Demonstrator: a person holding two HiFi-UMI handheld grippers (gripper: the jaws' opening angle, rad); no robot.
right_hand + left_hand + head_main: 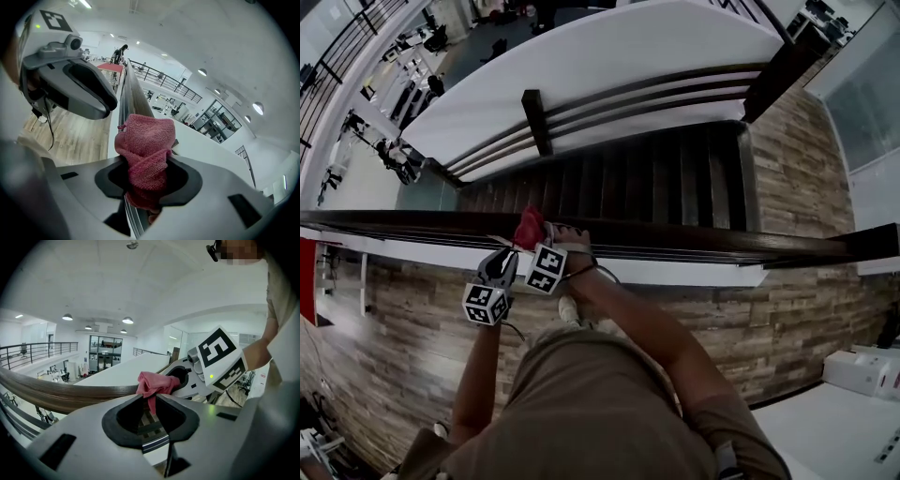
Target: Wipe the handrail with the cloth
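Cloth (528, 228) on handrail (703, 244) in side-by-side left gripper (149, 397) and right gripper (146, 165)

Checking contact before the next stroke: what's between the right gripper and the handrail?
The cloth, bunched in the right gripper, lies over the handrail; the right gripper view shows it.

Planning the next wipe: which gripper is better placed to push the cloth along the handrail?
Right. The right gripper clamps the bulk of the cloth, which sits on the handrail; the left gripper pinches only a thin corner.
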